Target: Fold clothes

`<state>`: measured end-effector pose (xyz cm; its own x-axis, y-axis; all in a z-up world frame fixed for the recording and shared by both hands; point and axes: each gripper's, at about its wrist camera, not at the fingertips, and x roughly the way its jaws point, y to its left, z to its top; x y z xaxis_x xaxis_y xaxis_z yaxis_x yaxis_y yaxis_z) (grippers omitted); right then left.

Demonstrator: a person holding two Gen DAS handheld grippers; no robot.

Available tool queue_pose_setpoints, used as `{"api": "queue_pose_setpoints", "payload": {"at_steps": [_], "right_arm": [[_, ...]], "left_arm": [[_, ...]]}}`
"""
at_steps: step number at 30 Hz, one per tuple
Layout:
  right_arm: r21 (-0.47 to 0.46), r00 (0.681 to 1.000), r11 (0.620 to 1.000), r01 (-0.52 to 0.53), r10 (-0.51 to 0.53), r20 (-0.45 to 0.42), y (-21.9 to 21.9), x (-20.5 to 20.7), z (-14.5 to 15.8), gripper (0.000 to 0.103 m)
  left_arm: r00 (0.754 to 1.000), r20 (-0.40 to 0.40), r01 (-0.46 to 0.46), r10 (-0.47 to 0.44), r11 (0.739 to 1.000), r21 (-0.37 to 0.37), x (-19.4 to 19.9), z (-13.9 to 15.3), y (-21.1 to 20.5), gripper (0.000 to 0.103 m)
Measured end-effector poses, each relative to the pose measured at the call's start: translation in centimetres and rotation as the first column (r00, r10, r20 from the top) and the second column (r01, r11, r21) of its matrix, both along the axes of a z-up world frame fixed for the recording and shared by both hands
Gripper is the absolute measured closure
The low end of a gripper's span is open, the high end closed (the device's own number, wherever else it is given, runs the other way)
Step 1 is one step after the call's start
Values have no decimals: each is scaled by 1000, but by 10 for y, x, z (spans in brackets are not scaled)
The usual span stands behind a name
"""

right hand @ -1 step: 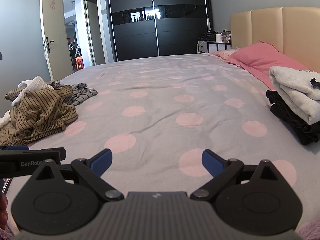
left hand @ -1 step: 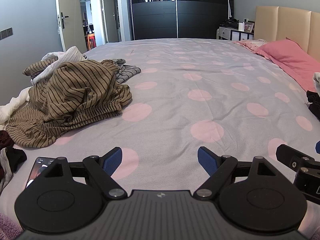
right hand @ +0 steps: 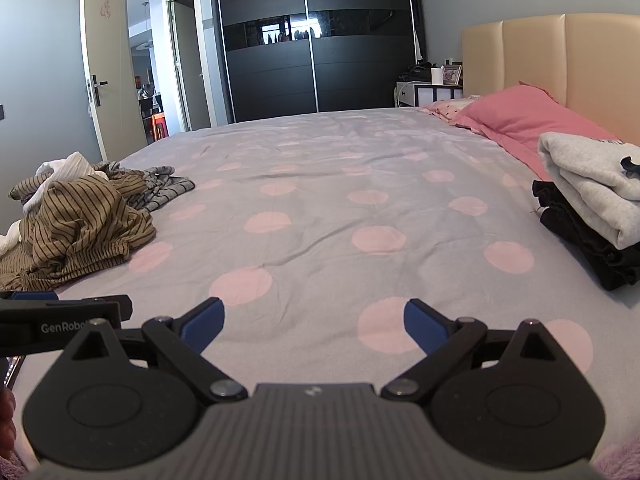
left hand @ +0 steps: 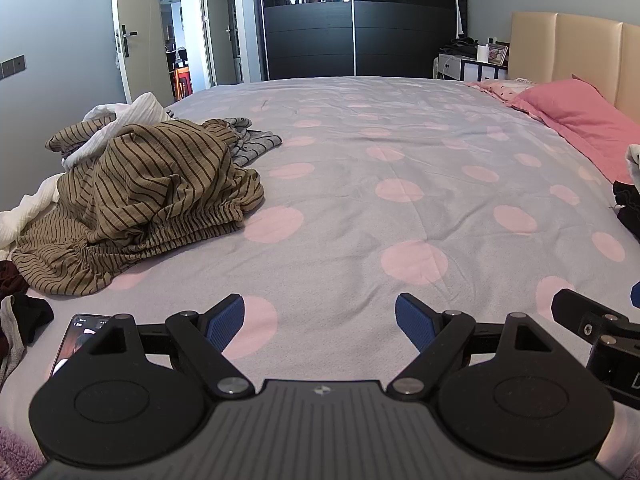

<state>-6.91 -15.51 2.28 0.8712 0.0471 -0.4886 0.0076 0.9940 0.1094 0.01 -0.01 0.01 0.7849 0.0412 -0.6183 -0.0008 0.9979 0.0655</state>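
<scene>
The left tool [left hand: 320, 326] and right tool [right hand: 314, 326] both hover spread and empty over the bed [left hand: 360, 208]. A striped garment [left hand: 160, 196] lies crumpled at the left.

Soft, even daylight fills both views, and the bedspread [left hand: 360, 200] ahead of the jaws shows only faint shadows in its creases. Far beyond the jaws, the glossy band on the dark wardrobe [right hand: 316, 32] mirrors bright window light as glare. Both pictures are sharp, with no motion blur. Fisheye distortion bends the door [right hand: 108, 68] and headboard [right hand: 560, 60] towards the edges, and the corners fall into black vignette.
</scene>
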Motion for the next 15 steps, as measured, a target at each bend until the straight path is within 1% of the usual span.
{"api": "queue_pose_setpoints", "payload": {"at_steps": [15], "right_arm": [[-1, 1000, 1000, 1, -1, -2, 3, -2, -3, 5]], "left_arm": [[1000, 3, 2, -2, 1000, 3, -2, 0, -3, 20]]}}
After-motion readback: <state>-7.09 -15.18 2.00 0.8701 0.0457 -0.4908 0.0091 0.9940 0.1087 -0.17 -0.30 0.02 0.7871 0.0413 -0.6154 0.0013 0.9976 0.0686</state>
